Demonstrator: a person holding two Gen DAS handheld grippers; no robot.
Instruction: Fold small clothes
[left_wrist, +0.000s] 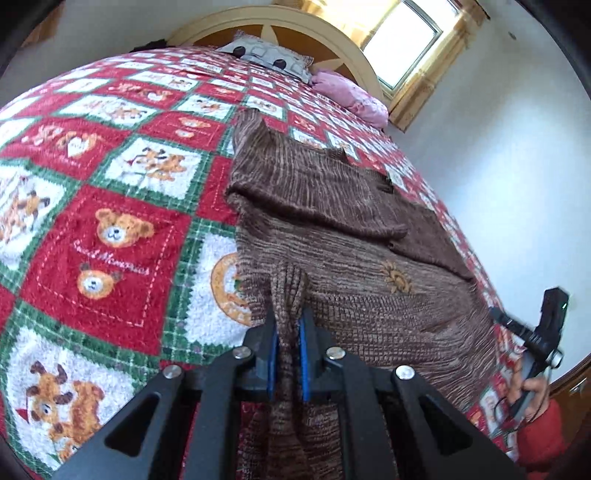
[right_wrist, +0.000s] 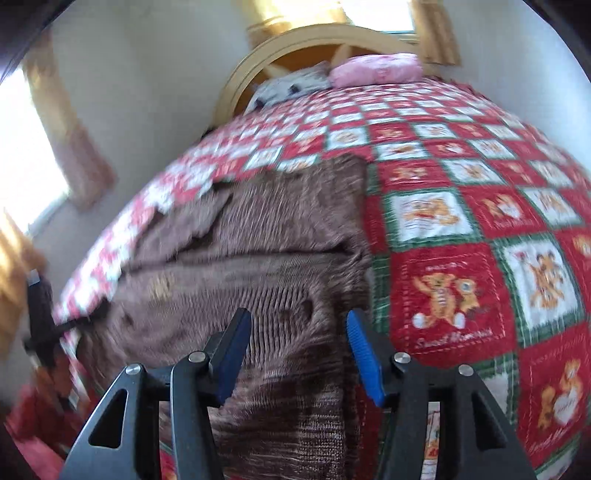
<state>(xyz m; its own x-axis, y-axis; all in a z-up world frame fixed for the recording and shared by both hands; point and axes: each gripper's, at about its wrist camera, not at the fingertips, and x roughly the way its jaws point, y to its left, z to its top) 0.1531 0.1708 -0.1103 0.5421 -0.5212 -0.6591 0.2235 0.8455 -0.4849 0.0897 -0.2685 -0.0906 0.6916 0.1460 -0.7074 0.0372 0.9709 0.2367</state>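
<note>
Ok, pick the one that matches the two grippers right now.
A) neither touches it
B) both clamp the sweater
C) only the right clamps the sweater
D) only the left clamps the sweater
D: the left gripper pinches a bunch of the brown sweater, while the right gripper stands open above it.

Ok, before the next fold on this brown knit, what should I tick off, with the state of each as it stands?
1. Left gripper shut on the brown knit garment: ok.
2. Right gripper open, fingers clear of the knit: ok.
3. Garment lying flat on the bedspread: not ok, a bunched ridge rises into the left grip.
4. Far half already folded over: ok.
5. Near hem fully on the bed: cannot tell.
</note>
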